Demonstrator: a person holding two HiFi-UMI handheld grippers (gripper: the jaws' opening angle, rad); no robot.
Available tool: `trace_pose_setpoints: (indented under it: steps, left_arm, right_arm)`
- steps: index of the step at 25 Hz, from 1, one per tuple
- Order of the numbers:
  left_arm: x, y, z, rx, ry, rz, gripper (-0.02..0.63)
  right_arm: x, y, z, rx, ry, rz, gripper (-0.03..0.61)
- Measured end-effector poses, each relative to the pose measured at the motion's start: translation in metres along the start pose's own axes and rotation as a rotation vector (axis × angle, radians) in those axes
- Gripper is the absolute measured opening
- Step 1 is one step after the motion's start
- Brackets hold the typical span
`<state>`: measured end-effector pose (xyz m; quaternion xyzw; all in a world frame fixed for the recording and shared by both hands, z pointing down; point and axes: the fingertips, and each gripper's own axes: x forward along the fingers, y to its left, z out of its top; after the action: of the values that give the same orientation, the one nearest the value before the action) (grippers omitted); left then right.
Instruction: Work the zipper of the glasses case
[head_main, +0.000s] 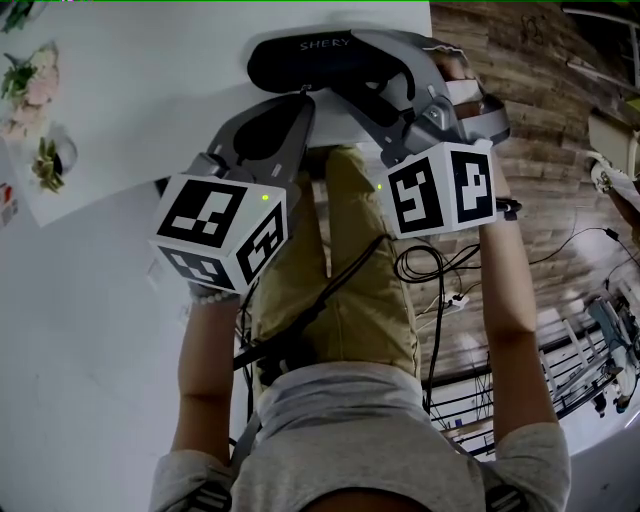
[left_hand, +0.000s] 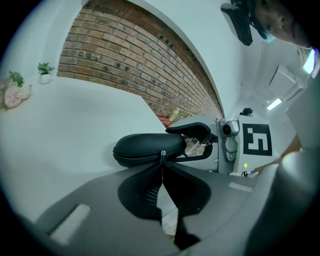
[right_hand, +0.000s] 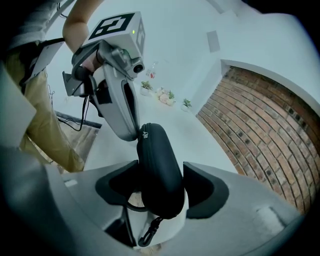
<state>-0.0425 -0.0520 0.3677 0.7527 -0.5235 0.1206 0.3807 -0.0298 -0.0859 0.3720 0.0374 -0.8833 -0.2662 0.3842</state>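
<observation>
A black oval glasses case (head_main: 300, 55) lies at the edge of the white table (head_main: 120, 120). My right gripper (head_main: 388, 62) clamps its right end; in the right gripper view the case (right_hand: 157, 165) fills the gap between the pads of this gripper (right_hand: 159, 187), and a small clip (right_hand: 147, 234) hangs from the near end. My left gripper (head_main: 305, 97) meets the case's front seam. In the left gripper view its jaws (left_hand: 162, 165) stand together on the metal zipper pull (left_hand: 163, 154) of the case (left_hand: 147, 147). The zipper looks closed along the visible side.
Small potted plants and flowers (head_main: 30, 85) sit at the table's far left. The table edge runs just below the case, with the person's khaki trousers (head_main: 340, 290) under it. Cables (head_main: 440, 270) lie on the wooden floor at right. A brick wall (left_hand: 140, 60) stands behind the table.
</observation>
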Motion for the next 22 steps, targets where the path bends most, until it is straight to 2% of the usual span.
trace_pose_setpoints:
  steps: [4,11,17,19,22]
  left_arm:
    - [-0.006,0.002,-0.002,0.002,-0.011,0.002,0.015]
    - [-0.026,0.036,0.008,0.013,-0.050,0.094,0.015]
    - [-0.022,0.019,-0.001,0.101,-0.002,0.046,0.017]
    - [-0.014,0.007,-0.010,0.057,0.025,-0.010,0.025]
    - [-0.005,-0.007,-0.014,-0.080,0.014,-0.127,0.115]
  right_arm:
    - [0.001,0.003,-0.002,-0.063,0.030,-0.010,0.273]
    - [0.001,0.004,-0.004,-0.079,0.039,-0.011,0.270]
    - [0.000,0.004,-0.005,-0.069,0.042,-0.014,0.272]
    - [0.000,0.004,-0.005,-0.065,0.042,-0.014,0.272]
    - [0.000,0.004,-0.004,-0.067,0.043,-0.016,0.272]
